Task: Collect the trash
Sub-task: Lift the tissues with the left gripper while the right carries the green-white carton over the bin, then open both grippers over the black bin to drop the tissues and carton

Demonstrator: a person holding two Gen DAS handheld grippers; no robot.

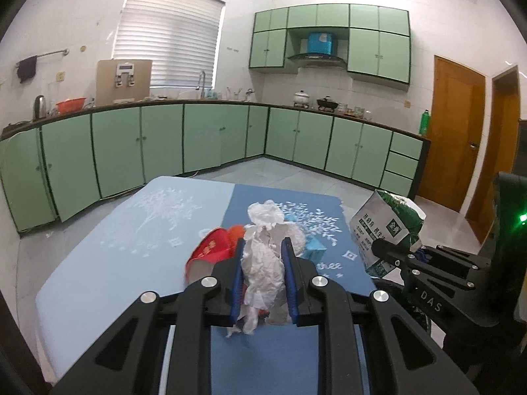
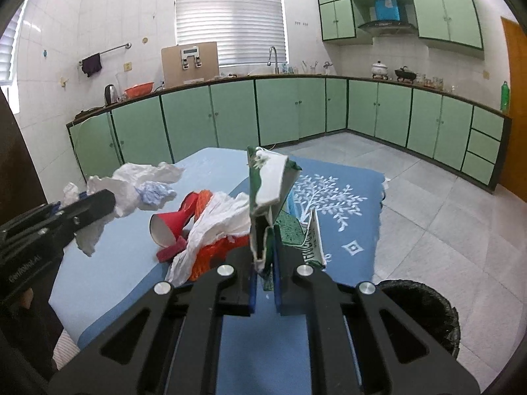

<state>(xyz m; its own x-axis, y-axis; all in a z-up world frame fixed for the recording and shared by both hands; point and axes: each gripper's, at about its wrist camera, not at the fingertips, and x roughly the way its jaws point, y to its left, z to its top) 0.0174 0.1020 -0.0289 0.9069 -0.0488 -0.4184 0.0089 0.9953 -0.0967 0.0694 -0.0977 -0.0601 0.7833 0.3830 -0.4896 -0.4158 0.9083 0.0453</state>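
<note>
Crumpled white tissue paper (image 1: 263, 273) fills the gap between our left gripper (image 1: 263, 247) and its 2 blue-padded fingers (image 1: 238, 279), which are clamped on the wad and hold it above the blue tablecloth with white tree prints (image 1: 115, 247). From the right wrist view we see the same wad (image 2: 125, 187) hanging from the left gripper (image 2: 98, 204) at the left edge, clear of the cloth.

Our right gripper (image 2: 265, 263) has its jaws drawn together on a torn green-and-white milk carton (image 2: 266, 191), which stands upright between the fingers (image 2: 280, 276), its opened top tilted away. In the left wrist view the carton (image 1: 385, 227) appears at the right, gripped at its lower edge by the right gripper (image 1: 378, 248).

On the tablecloth (image 2: 346, 230) we find the remaining trash in 1 loose pile: a red paper cup lying on its side (image 2: 164, 227), an orange mesh net (image 2: 214, 253), a creased white plastic bag (image 2: 217, 230) draped over the net, and a flattened green carton piece (image 2: 296, 233) just beside the held carton. In the left wrist view the red cup (image 1: 207, 253) lies just left of the left gripper.

A black-lined waste bin (image 2: 425, 309) stands on the grey tiled floor (image 2: 444, 214) near the table's right corner.
</note>
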